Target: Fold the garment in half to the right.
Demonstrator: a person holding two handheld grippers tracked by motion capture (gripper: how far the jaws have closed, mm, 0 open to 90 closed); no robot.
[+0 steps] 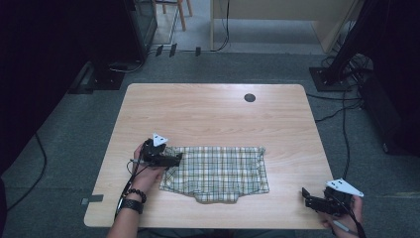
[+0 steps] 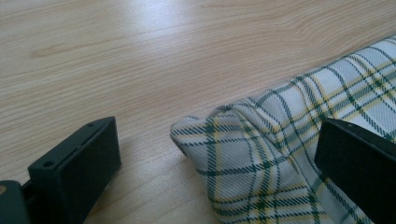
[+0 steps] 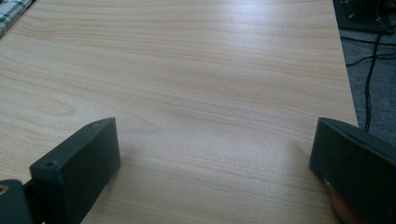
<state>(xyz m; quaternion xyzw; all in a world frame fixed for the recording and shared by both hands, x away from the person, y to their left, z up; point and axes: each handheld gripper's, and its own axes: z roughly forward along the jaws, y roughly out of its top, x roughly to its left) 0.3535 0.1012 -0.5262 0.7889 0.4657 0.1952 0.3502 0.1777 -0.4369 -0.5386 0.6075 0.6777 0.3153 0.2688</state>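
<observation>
Pale wood grain runs across the table, and nearest the person its front edge carries both hands. The right gripper hovers at the near right corner, well apart from the cloth, with its jaws spread wide over bare wood; its own view shows nothing between them but grain and, at the far right, the table edge and cables on the floor. The left gripper sits at the cloth's left end, low over the table. In its own view the jaws stand wide apart, one on bare wood and one over the plaid, with a rumpled, folded-over corner of the cloth lying between them but not yet pinched.

The step in hand looks like taking hold of that corner. To do it well, the left gripper should settle a little lower and farther in, so both layers of the fold sit between the jaws before they close; catching only the top layer would likely let the fabric slip or drag unevenly. Bringing the right gripper in to the opposite end would help keep the cloth flat.

Farther off, the cloth lies spread across the near middle of the table, with a small tab at its front edge. A dark round hole sits near the far edge. Beyond are grey carpet, black stands, trailing cables and wooden chair legs.
</observation>
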